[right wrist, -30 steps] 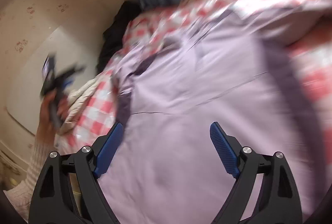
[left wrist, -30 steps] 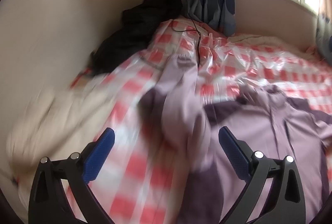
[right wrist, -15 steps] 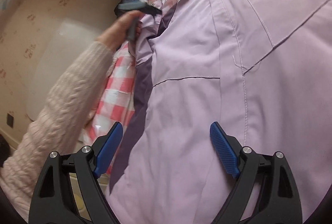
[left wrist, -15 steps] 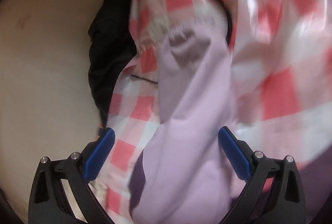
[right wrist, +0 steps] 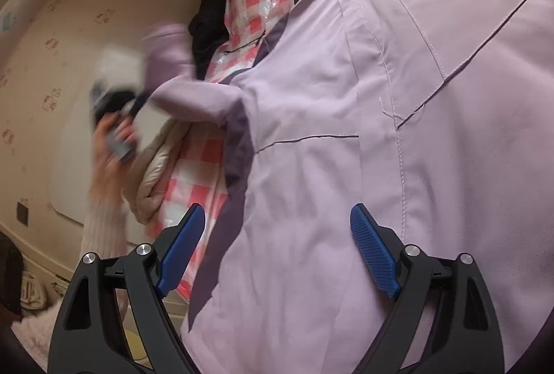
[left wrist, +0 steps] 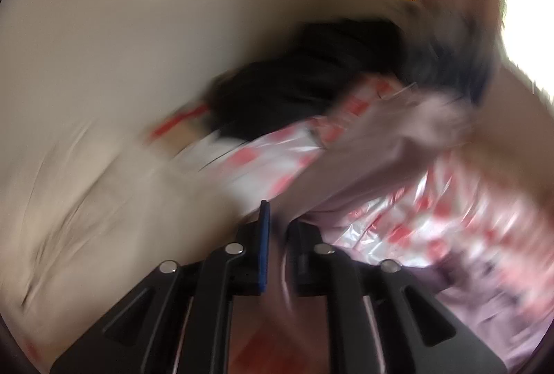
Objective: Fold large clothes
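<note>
The lilac jacket (right wrist: 346, 138) lies spread on the bed, over a red-and-white checked sheet (right wrist: 194, 173) covered in clear plastic. One sleeve (right wrist: 194, 100) is lifted off to the side, pinched in the left tongs (right wrist: 138, 102), which are clenched on the cloth; up close, their blue pads (left wrist: 265, 246) sit nearly together around lilac fabric. The right tongs (right wrist: 277, 246) hang released above the jacket's body, pads wide apart and touching nothing. A black garment (right wrist: 211, 24) is heaped by the wall, and a cream quilted coat (right wrist: 155, 173) lies at the bed's edge.

Lilac jacket (right wrist: 346, 131) — spread flat, sleeve lifted
</note>
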